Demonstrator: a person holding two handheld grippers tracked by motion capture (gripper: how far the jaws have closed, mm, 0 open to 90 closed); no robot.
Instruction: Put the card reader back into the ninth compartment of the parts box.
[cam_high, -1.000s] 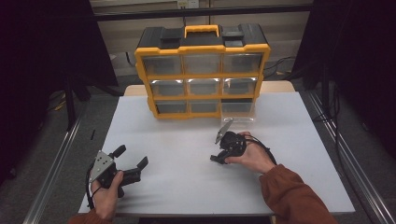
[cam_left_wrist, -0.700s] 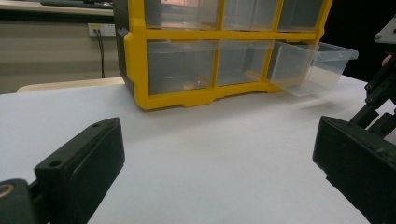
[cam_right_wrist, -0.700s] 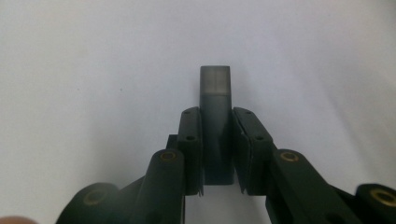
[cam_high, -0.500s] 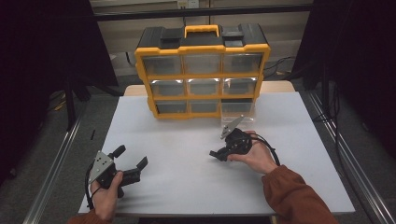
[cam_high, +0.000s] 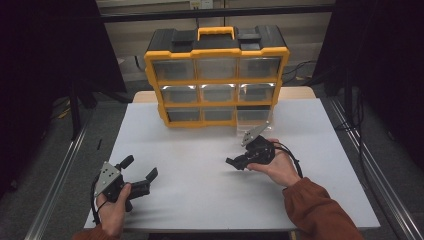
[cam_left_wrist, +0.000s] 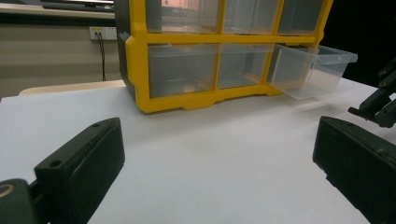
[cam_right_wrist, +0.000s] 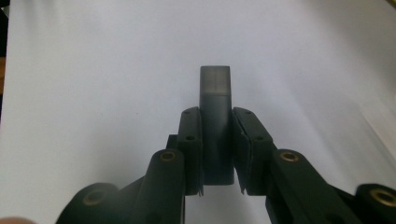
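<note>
- The right hand-held gripper (cam_right_wrist: 217, 186) is clamping a small dark grey block (cam_right_wrist: 215, 121) between its two jaws; in the right gripper view the block is standing out beyond the jaw tips, with the pads pressing on both of its sides.
- In the high view, the right hand-held gripper (cam_high: 235, 162) is sitting in the person's right hand (cam_high: 277, 167) over the middle-right of the white tabletop (cam_high: 200, 200), its jaws pointing towards the left side of that view.
- The block is being held over the bare tabletop, in front of the yellow and black drawer organizer (cam_high: 217, 75) and apart from it.
- The clear drawer (cam_left_wrist: 310, 67) at the bottom right of the organizer is standing pulled out; it is lying just behind the right hand-held gripper in the high view.
- The left hand-held gripper (cam_high: 137, 172) is resting in the left hand (cam_high: 112, 210) near the front-left edge of the tabletop, well apart from the right one.
- Its jaws are standing wide apart with nothing between them, as the left gripper view shows.
</note>
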